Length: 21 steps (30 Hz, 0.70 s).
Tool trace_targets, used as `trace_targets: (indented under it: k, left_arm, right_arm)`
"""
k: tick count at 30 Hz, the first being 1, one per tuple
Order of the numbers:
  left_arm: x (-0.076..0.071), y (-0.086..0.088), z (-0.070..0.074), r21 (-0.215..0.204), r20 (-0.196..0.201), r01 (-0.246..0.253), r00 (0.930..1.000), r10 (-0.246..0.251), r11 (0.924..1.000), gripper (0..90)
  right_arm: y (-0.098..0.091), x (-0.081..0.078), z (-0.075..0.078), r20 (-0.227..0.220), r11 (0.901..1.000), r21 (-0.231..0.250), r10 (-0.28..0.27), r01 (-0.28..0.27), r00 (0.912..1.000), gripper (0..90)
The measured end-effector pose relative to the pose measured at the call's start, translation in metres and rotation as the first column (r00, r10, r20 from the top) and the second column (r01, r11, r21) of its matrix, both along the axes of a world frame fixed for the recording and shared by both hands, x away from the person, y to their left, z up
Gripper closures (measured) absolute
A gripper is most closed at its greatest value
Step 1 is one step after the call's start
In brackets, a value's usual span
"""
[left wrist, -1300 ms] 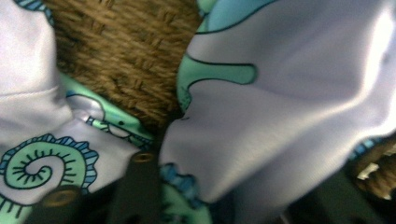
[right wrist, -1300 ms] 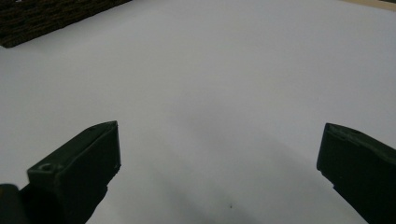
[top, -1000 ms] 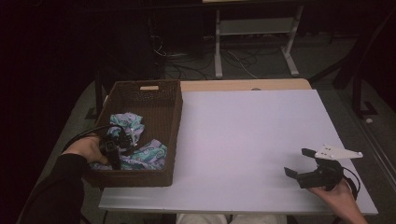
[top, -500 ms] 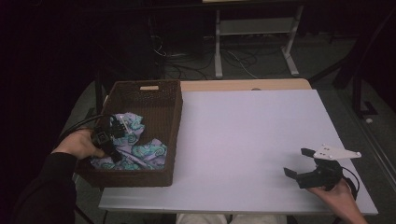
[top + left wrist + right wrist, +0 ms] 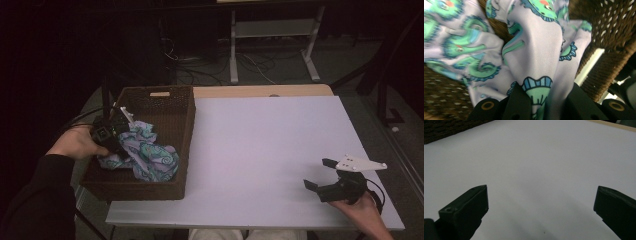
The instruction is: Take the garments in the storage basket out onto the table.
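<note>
The cloth [image 5: 145, 152] was light purple with green and blue seahorse shapes on it. It lay bunched up inside the brown woven basket [image 5: 172, 107], at the left side of the worktop [image 5: 265, 145]. One fold of the cloth was pulled up higher than the rest. The left hand-held gripper [image 5: 112, 134] was clenched on that fold, with its black jaws pressing the cloth from both sides. In the left gripper view the cloth [image 5: 534, 62] ran straight up from between the jaws, and the basket wall [image 5: 614, 27] showed behind it. The person's left hand [image 5: 75, 144] held this gripper over the left part of the basket. Far off at the near right corner of the white worktop, the right hand-held gripper [image 5: 320, 175] was released. Its jaws stood wide apart with nothing between them, just above the bare top.
</note>
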<state>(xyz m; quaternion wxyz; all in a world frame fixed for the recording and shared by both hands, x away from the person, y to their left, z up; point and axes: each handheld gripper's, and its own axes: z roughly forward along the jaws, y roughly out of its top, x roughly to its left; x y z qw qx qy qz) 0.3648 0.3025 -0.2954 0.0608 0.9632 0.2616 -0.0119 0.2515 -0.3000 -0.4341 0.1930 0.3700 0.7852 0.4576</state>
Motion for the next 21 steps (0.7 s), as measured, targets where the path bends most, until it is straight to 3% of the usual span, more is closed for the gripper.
trace_targets:
  k: [4,7,12,17,20,21]
  left_arm:
    - [-0.002,-0.002,0.014,-0.051,0.059,0.001,0.9982,0.002,0.9987,84.4]
    - [-0.002,-0.002,0.024,-0.104,0.063,-0.004,0.9979,0.011,0.9946,84.3]
    - [-0.001,-0.004,0.037,-0.141,0.058,-0.027,0.9977,0.035,0.9897,84.3]
    - [0.001,-0.003,0.053,-0.215,0.065,-0.051,0.9957,0.066,0.9754,84.3]
    - [0.001,-0.004,0.064,-0.239,0.074,-0.062,0.9939,0.082,0.9691,84.3]
    - [0.001,-0.006,0.071,-0.262,0.077,-0.065,0.9931,0.088,0.9630,84.3]
  right_arm:
    - [0.000,0.000,0.000,0.000,1.0000,0.000,0.000,0.000,1.0000,0.0]
    - [0.001,0.000,0.000,0.001,1.0000,-0.005,0.002,-0.002,1.0000,0.0]
    - [0.002,0.000,0.000,0.003,0.9999,-0.013,0.008,-0.008,1.0000,0.0]
    - [0.001,0.000,0.000,0.007,1.0000,-0.006,0.005,-0.005,1.0000,0.0]
    - [0.001,0.000,0.000,0.006,1.0000,-0.007,0.006,-0.006,1.0000,0.0]
    - [0.002,0.000,0.000,0.006,1.0000,-0.007,0.006,-0.006,1.0000,0.0]
